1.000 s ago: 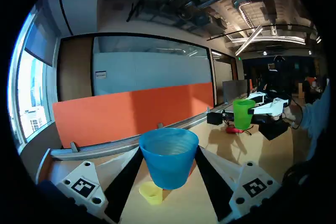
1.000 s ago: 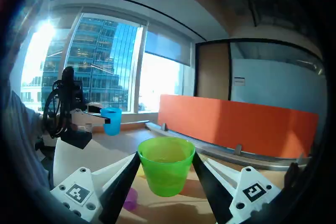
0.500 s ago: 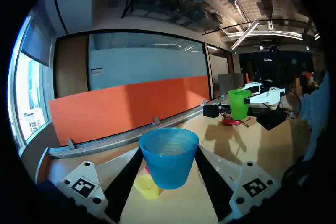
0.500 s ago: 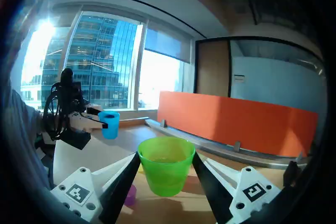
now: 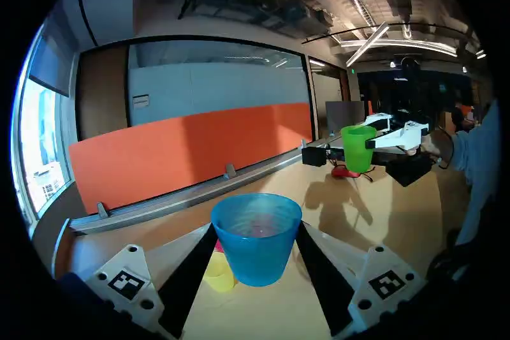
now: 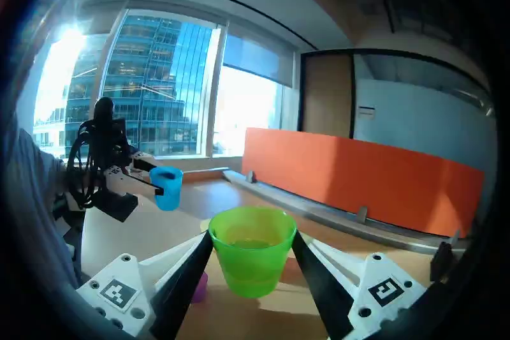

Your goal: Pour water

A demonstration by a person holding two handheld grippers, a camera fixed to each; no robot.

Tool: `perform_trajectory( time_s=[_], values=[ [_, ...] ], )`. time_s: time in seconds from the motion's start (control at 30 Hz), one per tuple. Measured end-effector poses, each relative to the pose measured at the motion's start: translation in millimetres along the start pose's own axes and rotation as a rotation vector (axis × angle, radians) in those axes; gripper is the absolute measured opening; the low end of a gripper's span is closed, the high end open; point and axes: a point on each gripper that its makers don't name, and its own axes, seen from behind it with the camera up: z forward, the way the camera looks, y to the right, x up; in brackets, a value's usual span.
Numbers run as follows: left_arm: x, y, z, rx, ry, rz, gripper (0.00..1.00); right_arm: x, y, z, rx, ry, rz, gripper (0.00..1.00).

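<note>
My left gripper (image 5: 256,233) is closed on a translucent blue plastic cup (image 5: 256,257). Both black fingers press its sides, and the cup is upright, lifted above the light wooden surface (image 5: 357,212). I cannot tell what is inside it. Below it, just to the left, a small yellow plastic cup (image 5: 219,273) stands on the surface with something pink showing behind it.

My right gripper (image 6: 251,241) is clamped the same way on a translucent green plastic cup (image 6: 252,270), which is also upright. A darker band low in its wall looks like liquid. A small purple cup (image 6: 200,288) sits on the surface beside my right gripper's left finger.

The two held cups are well apart. In the left gripper view the green one hangs far off to the right, in the air above the surface, and in the right gripper view the blue one hangs far off to the left. A long orange divider panel (image 5: 191,148) runs along the far edge of the surface.
</note>
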Motion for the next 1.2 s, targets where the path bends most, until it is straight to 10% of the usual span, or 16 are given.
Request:
perform_trajectory(
  time_s=[1.2],
  values=[
    [-86, 23.6, 15.8, -0.121, -0.236, 0.032, 0.86, -74, -13, 13.2, 0.108, -0.202, -0.008, 0.91]
  ],
)
